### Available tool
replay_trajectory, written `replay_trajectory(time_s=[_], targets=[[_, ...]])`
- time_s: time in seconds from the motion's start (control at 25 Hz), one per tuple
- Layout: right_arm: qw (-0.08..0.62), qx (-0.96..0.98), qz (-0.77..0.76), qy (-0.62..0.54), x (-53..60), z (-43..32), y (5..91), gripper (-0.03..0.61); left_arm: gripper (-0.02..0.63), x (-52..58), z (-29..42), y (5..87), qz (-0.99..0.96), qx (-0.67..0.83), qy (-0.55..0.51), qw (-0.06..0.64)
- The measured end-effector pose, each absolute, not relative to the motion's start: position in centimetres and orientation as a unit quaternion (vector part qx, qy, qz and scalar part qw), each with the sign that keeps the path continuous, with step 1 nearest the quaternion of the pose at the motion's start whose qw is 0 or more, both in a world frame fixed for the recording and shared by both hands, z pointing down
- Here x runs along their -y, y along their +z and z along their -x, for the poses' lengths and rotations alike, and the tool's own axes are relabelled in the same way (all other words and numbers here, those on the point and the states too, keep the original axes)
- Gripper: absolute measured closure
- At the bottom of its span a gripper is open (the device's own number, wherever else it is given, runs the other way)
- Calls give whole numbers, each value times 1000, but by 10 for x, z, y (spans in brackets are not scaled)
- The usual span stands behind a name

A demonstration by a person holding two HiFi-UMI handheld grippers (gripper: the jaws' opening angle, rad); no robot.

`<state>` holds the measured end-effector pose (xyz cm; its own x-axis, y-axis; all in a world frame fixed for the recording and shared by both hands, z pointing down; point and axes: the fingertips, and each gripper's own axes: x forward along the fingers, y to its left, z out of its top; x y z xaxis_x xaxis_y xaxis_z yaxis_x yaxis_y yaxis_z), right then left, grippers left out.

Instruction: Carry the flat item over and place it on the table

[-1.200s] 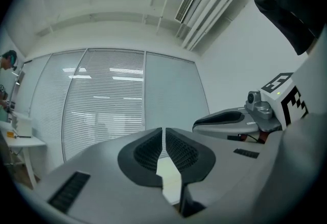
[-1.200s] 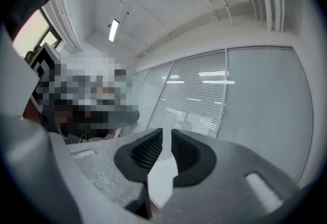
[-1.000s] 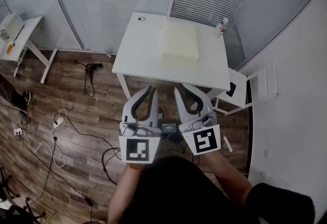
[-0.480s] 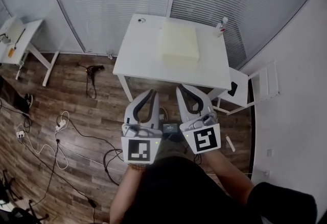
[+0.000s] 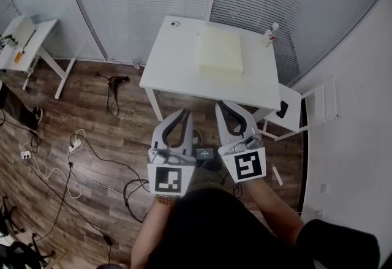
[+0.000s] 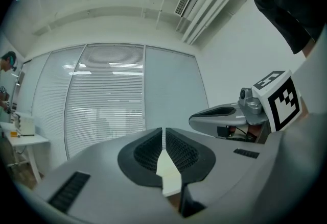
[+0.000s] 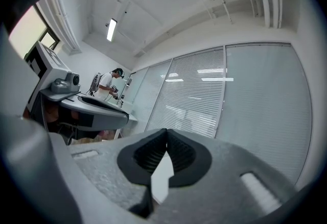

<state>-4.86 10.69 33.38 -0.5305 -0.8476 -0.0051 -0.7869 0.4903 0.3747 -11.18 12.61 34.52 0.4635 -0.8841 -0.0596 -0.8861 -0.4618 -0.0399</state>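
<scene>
The left tongs [image 5: 183, 114] and the right tongs [image 5: 221, 104] are both clenched, their dark ribbed pads meeting at the tips with nothing gripped between them. In the head view they are held side by side, close together but not touching, both pointing level towards the white bench [image 5: 165, 68]. Each carries its marker cube at the near end, just in front of the person's forearms.

The flat item [image 5: 220, 52], a pale cream rectangular slab, lies flat on the bench, right of the middle of the top and closer to its far edge. It is well apart from both tongs, beyond their tips. A strip of bare bench top and the near edge lie between it and them. The tips reach about to the near edge of the bench in this view. The right tongs line up more nearly with the slab than the left tongs do.

A small bottle [image 5: 271, 32] stands at the far right corner of the bench, apart from the slab. A white chair [image 5: 309, 108] sits to the right of the bench, against the wall. On the wooden floor, cables [image 5: 64, 157] trail to the left and a dark box [image 5: 204, 153] lies between the two tongs.
</scene>
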Motion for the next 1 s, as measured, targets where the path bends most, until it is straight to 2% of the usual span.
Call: replay_trajectory(time_s=[0.84,1.0], targets=[[103,865,-462,-168,-111,43,347,581,594,-131,105,363,852,-523,3,17],[105,865,-463,-165,-111,40,350,581,594,-129,104,367,856,-516,-12,33]])
